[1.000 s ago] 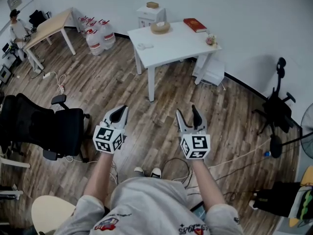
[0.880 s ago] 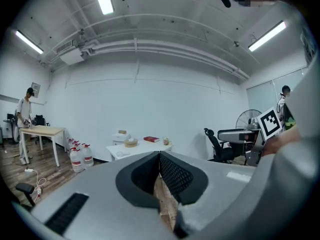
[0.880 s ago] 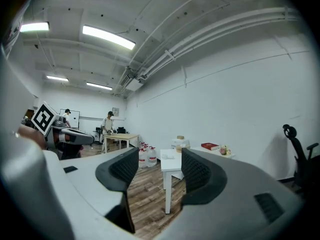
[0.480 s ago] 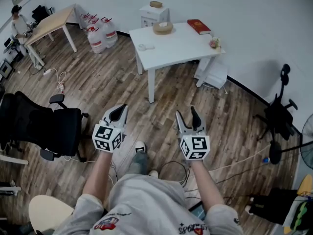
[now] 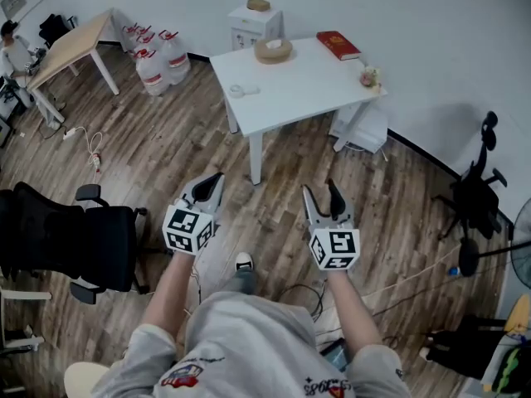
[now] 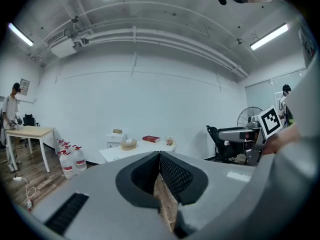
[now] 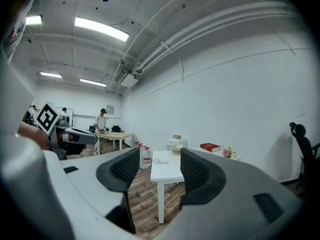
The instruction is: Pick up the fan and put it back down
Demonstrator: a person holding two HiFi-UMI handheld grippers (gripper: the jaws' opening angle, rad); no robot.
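Observation:
The fan (image 5: 523,232) is a standing one with a round grille, cut off by the right edge of the head view. It also shows in the left gripper view as a fan (image 6: 249,117) far off behind a chair. My left gripper (image 5: 208,191) is held out over the wooden floor, shut and empty, and its pads (image 6: 165,171) meet. My right gripper (image 5: 324,199) is beside it, open, with nothing between its fingers (image 7: 196,173). Both are far from the fan.
A white table (image 5: 290,89) ahead carries a red book (image 5: 338,45), a basket (image 5: 273,50) and small flowers (image 5: 369,76). Water bottles (image 5: 158,52) stand by the wall. A black office chair (image 5: 79,243) is at left, another chair (image 5: 477,191) at right. Cables (image 5: 390,284) lie on the floor.
The person has stepped forward, one foot now ahead. Both grippers have moved with the body toward the white table, which sits closer. Jaws look unchanged.

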